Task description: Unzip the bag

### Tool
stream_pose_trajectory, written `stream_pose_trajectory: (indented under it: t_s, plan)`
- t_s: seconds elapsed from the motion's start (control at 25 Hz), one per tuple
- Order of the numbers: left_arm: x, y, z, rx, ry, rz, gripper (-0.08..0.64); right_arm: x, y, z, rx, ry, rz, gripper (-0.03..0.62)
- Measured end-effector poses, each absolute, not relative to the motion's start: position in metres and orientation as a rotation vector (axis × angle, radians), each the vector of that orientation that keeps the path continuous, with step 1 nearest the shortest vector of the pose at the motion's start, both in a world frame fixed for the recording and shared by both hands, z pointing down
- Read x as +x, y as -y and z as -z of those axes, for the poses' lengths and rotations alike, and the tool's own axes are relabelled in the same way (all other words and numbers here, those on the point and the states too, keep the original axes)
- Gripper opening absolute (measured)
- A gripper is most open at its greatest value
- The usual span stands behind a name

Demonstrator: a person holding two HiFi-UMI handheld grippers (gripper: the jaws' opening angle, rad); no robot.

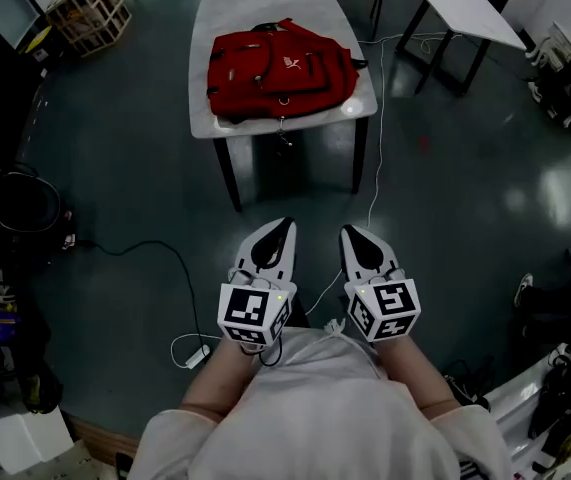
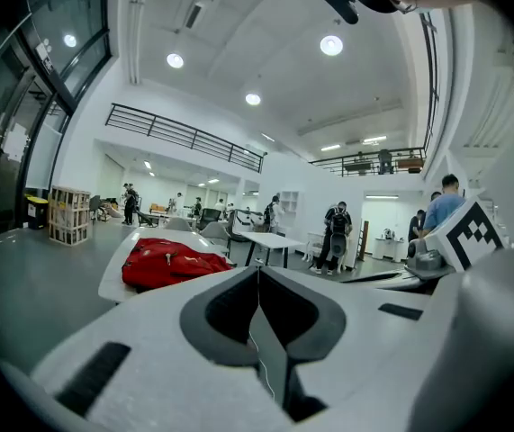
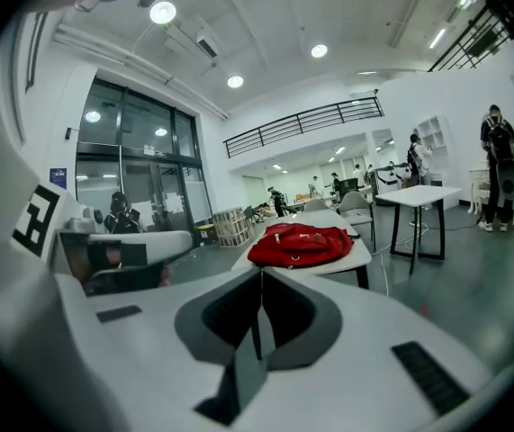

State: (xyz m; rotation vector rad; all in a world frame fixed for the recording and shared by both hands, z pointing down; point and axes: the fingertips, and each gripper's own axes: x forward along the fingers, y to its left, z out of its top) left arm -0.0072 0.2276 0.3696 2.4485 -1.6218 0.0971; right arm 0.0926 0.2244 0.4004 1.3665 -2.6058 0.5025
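A red backpack (image 1: 280, 71) lies flat on a white table (image 1: 210, 118), with a zip pull hanging over the near edge. The same backpack (image 2: 172, 263) shows small and distant in the left gripper view, and the backpack (image 3: 300, 244) also lies ahead in the right gripper view. My left gripper (image 1: 285, 224) and right gripper (image 1: 349, 231) are held side by side near my body, well short of the table. Both have their jaws pressed together with nothing between them.
A second white table (image 1: 462, 8) stands at the far right. Cables (image 1: 155, 253) trail over the dark floor between me and the table. A wooden crate (image 1: 90, 10) sits far left. People (image 2: 337, 234) stand in the distance.
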Motion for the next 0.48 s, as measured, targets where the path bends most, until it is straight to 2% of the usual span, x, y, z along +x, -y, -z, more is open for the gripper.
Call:
stream_pose_trajectory:
  t_s: [0.48]
  plan:
    - [-0.149, -0.039, -0.372, 2.414, 1.544, -0.104, 0.021, -0.040, -0.058, -0.419, 1.316, 2.453, -0.596, 0.028]
